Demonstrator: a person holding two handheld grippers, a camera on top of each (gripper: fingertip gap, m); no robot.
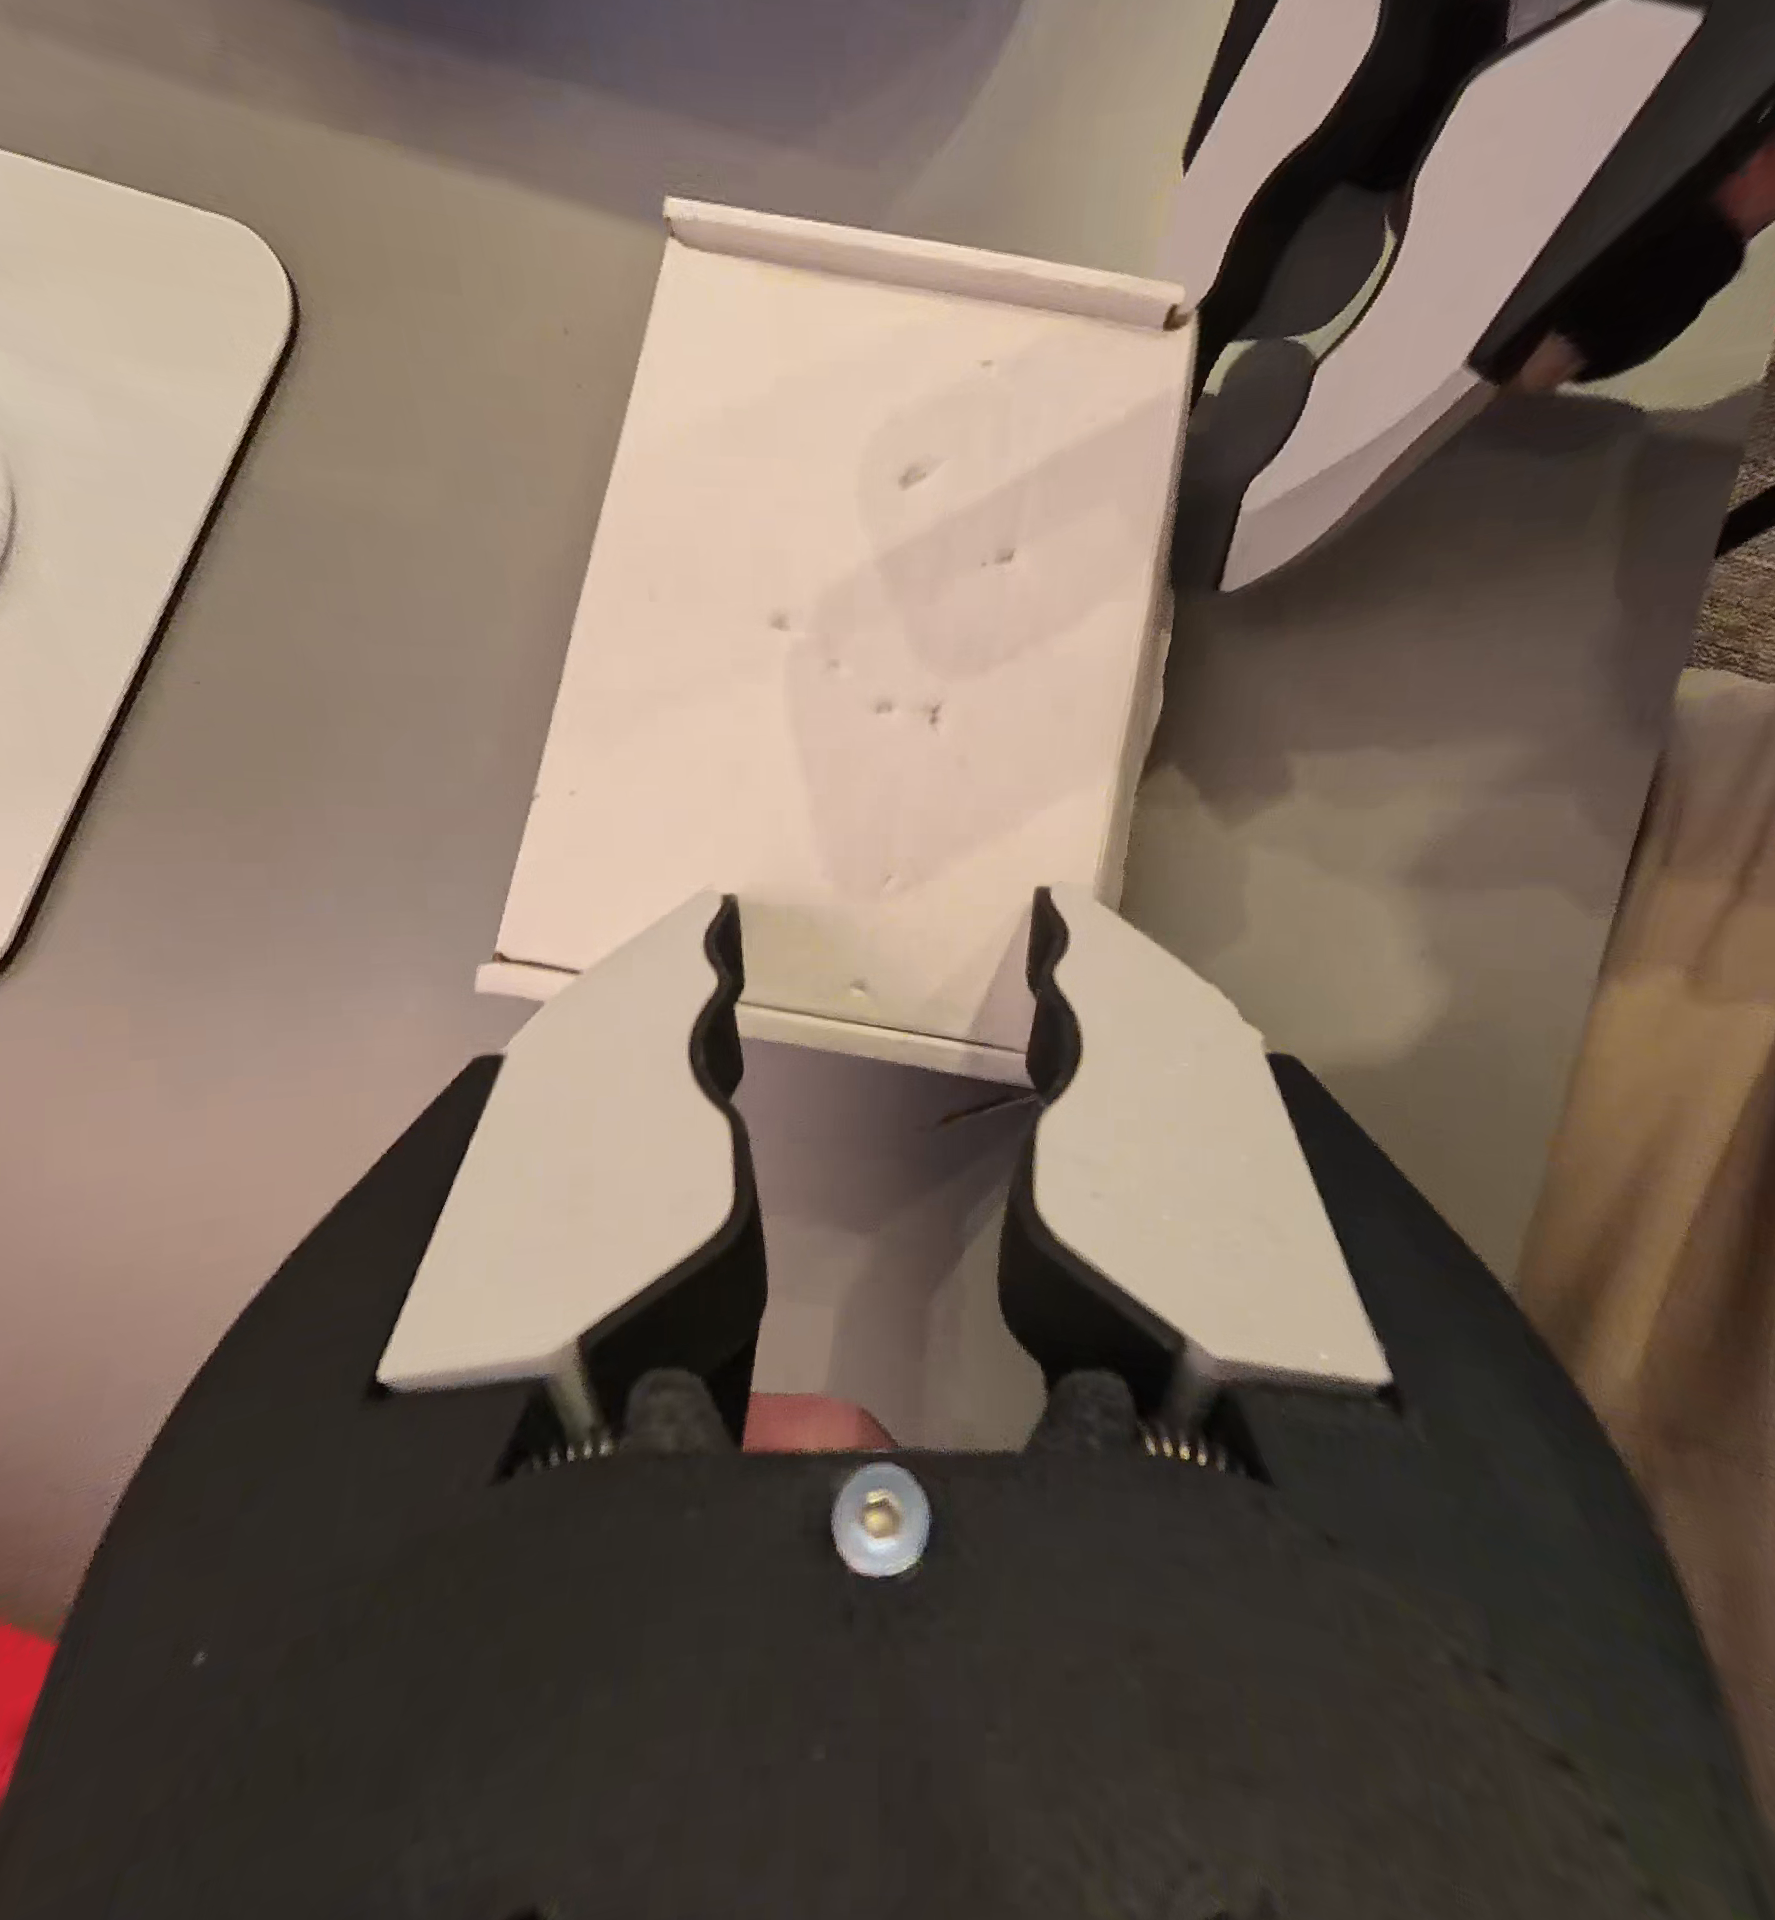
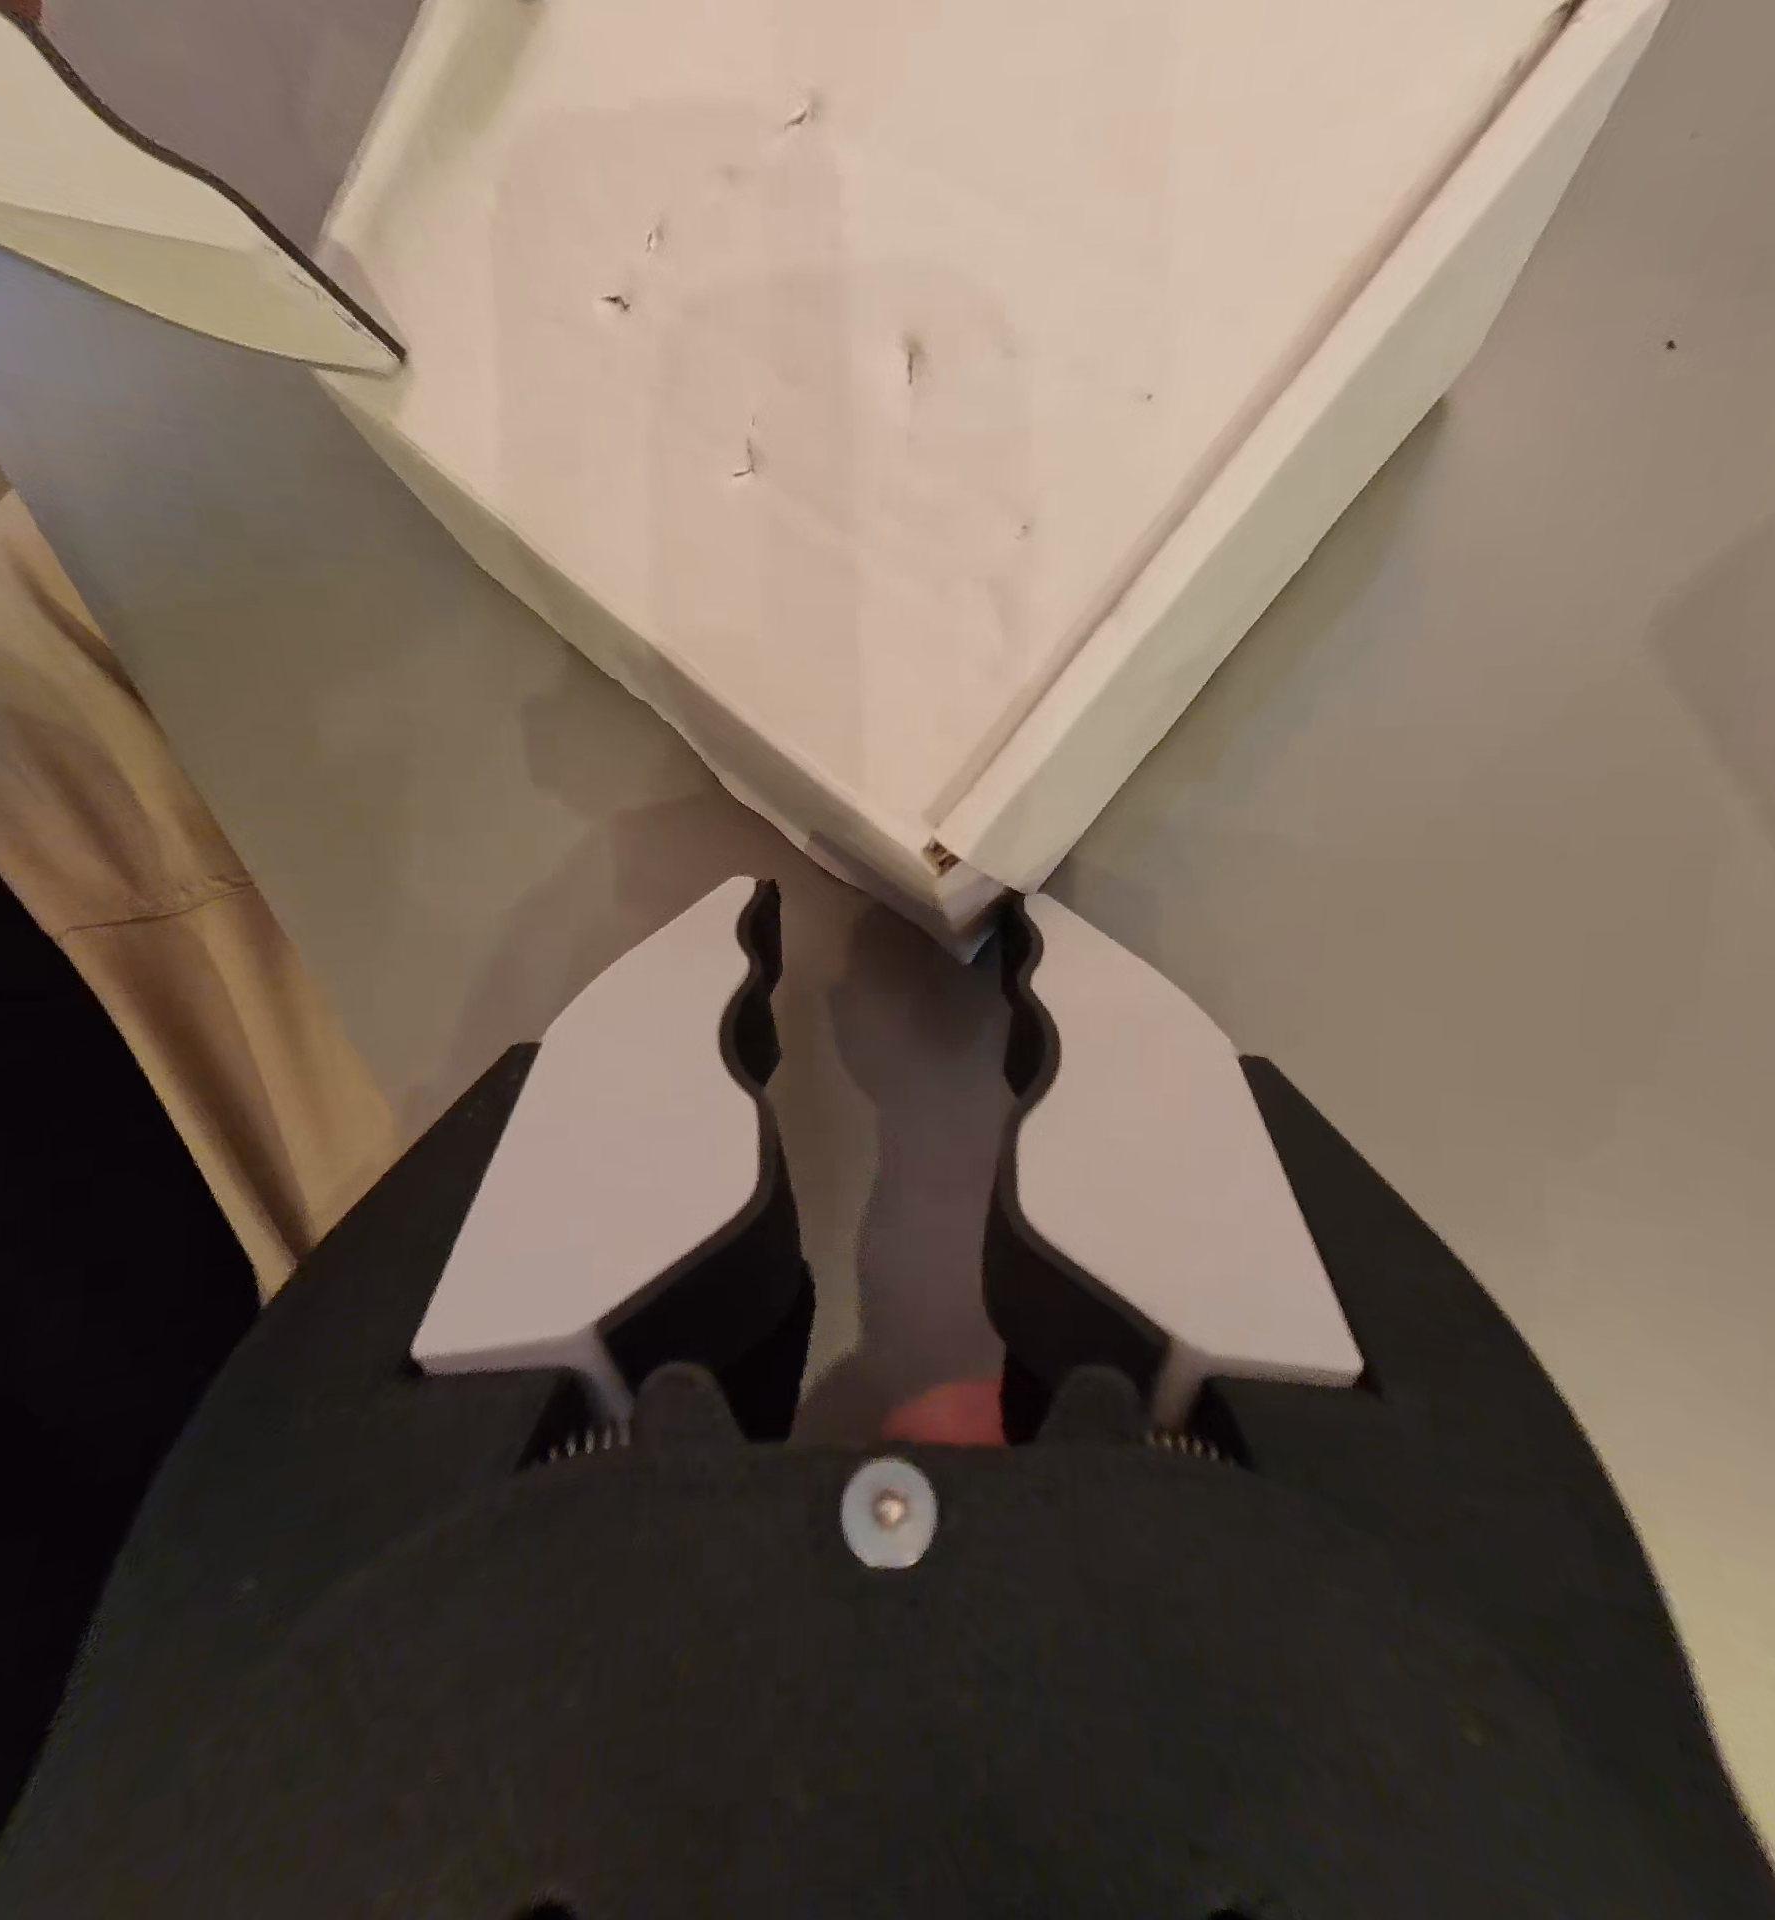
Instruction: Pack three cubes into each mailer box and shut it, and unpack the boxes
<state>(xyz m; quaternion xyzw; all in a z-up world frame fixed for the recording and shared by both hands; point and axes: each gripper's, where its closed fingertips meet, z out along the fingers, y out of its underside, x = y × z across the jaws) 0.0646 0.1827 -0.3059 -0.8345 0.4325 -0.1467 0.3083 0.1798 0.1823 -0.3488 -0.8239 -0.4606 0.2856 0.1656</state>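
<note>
Mailer box (image 1: pixel 852 582), white and shut, lies flat mid-tabletop (image 1: pixel 363 831); left gripper (image 1: pixel 888 914) released over its near edge, right gripper (image 2: pixel 888 904) released at one corner, seemingly bracketing it for opening.

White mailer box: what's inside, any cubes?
Cannot tell. The white mailer box lies shut on the grey table; only its dented lid shows, so the contents are covered. Both grippers, left and right, hold nothing, jaws open.
</note>
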